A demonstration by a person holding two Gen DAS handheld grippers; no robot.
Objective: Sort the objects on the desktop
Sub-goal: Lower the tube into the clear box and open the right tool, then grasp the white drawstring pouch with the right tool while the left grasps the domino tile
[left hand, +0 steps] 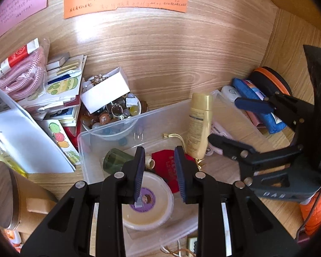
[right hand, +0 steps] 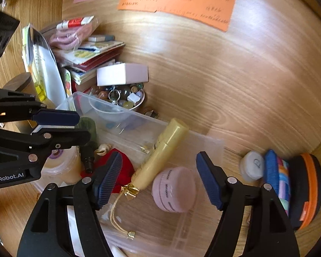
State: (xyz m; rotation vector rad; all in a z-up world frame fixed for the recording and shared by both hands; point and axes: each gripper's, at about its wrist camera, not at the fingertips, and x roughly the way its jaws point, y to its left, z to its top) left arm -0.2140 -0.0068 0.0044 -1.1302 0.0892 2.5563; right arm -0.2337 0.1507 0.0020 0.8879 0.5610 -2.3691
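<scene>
Everything here turns on the clear plastic bin (left hand: 109, 132), which looks like the collecting place for the loose bits on this desk. Inside it already sit a yellow bottle (left hand: 200, 126) leaning against the bin's far wall, a red pouch (left hand: 168, 167) on its floor with a gold cord trailing off, a cream round tub (left hand: 152, 201) at its near end, a green glass (left hand: 114, 159) beside that, and a pink round case (right hand: 174, 189) toward its right end. I judge the bottle leans because it was dropped in, not stood.

Outside the bin's right end wait a white pebble-shaped case (right hand: 252, 166), a blue pouch (right hand: 271, 171) and an orange-rimmed black case (right hand: 308, 188); behind the bin's left corner sits a bowl of beads (right hand: 122, 98).

The left gripper (left hand: 159, 169) hovers above the bin, fingers parted and holding nothing, over the tub and pouch. The right gripper (right hand: 159, 177) hangs over the bin's right end, spread wide and empty, straddling the pink case.
</scene>
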